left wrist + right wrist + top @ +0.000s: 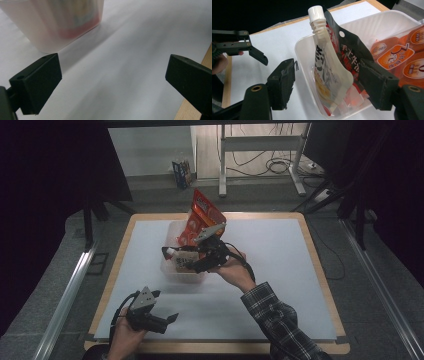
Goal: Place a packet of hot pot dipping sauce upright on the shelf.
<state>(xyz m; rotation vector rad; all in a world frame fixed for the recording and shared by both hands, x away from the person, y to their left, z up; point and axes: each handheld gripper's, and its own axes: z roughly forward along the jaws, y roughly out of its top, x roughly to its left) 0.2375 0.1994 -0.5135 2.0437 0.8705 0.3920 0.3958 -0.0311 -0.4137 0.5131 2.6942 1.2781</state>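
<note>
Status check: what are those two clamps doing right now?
Right hand-held gripper open around white spouted pouch in translucent plastic tub. Left hand-held gripper open, empty. Nothing blocking.

A wooden-edged table covered by a white sheet stands on a grey floor. Beyond the table's far edge stand the white metal legs of a frame, with dark cables coiled on the pale floor beneath it. A small blue box sits just left of that frame. Black curtains hang on both sides of the table, and 2 metal rails run along the floor beside it.
</note>
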